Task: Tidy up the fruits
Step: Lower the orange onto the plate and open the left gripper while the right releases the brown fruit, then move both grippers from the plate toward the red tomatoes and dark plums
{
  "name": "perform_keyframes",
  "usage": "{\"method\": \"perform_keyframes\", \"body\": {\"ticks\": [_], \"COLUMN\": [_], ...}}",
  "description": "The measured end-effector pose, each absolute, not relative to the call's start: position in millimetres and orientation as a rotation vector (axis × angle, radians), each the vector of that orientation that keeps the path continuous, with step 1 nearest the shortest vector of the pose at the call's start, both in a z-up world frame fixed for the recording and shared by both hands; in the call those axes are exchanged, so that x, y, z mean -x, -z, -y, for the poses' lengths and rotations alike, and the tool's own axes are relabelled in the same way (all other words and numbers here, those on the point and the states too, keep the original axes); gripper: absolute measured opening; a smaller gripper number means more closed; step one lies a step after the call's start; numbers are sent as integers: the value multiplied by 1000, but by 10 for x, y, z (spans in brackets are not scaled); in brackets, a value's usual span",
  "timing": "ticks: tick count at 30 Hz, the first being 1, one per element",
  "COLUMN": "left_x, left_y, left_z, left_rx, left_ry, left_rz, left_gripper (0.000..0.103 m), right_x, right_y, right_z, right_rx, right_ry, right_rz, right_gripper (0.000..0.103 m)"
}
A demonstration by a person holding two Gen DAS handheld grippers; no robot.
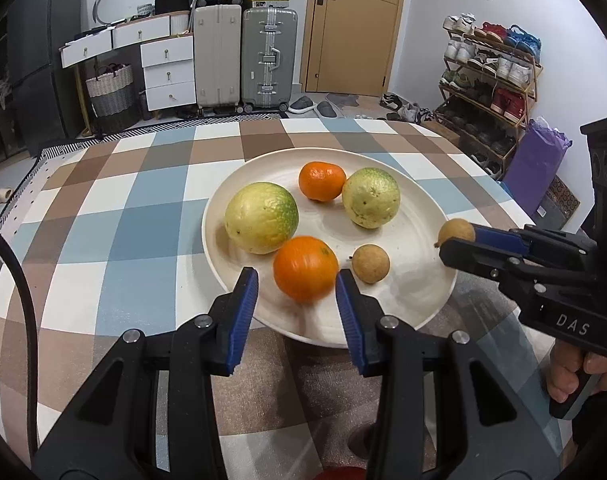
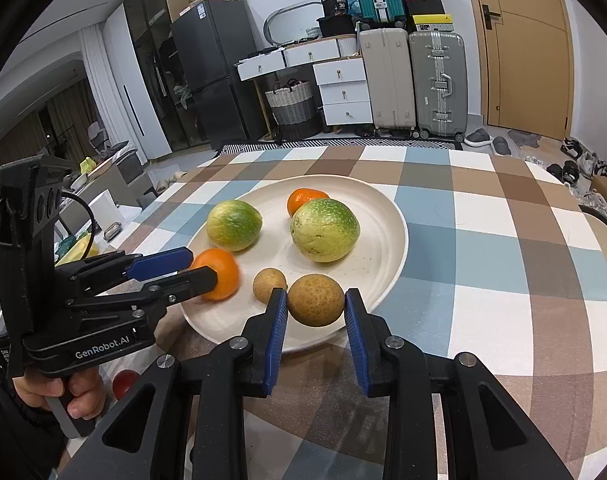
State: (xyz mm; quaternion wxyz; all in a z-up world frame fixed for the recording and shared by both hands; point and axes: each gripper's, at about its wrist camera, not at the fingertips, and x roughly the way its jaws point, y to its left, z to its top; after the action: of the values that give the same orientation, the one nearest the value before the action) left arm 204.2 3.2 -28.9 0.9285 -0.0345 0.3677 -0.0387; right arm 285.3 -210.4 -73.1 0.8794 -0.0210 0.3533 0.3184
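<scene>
Six round fruits (image 1: 305, 269) on smooth cream plate (image 1: 415, 300).

Both wrist cams look down-fwd, close, sharing the plate (image 1: 431, 300) (opposite sides).

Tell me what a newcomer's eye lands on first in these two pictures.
A white plate of fruit sits mid-table on the checked tablecloth: two big yellow-green fruits and a small orange at the back. Nearer the camera, the left tongs clamp a second orange, and the right tongs clamp a small brown fruit beside its twin.
</scene>
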Motion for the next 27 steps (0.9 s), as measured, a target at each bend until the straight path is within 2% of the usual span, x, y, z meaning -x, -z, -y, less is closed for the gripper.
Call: {"method": "perform_keyframes", "body": {"ticks": [1,4,9,11,12,14,15,17,20,24,27], "left_x": [-2032,-2003,-1953,-1923,-1914,-1894,-1883,-1863,-1817,-1723,-1668], "left_y": [289,279,265,259,253,234,227,216,185,151,143], "left_z": [-30,-26,-36,-51,-58,-75,-83,-95,-107,-137,-161], "left_rx": [67,65,66,68,70,73,75,78,80,98,106], "left_ry": [79,84,90,85,82,80,78,74,77,72,70], "left_rz": [-754,-750,-745,-741,-737,-729,-727,-722,-706,-689,-683], "left_gripper": [37,38,40,56,59,64,66,79,82,88,100], "right_x": [-2838,-2798,-2802,-2810,-2814,-2813,-2811,-2791,-2755,-2699,-2677], "right_y": [715,672,657,664,667,666,663,654,656,641,631], "right_z": [2117,2156,2185,2194,2200,2212,2208,2204,2164,2125,2130], "right_rx": [41,32,26,25,22,16,16,19,43,63,64], "right_ry": [-660,-654,-642,-639,-640,-637,-637,-646,-666,-699,-694], "right_rz": [-723,-682,-674,-681,-684,-677,-673,-664,-667,-644,-630], "right_gripper": [31,43,50,55,59,74,76,87,98,103,103]}}
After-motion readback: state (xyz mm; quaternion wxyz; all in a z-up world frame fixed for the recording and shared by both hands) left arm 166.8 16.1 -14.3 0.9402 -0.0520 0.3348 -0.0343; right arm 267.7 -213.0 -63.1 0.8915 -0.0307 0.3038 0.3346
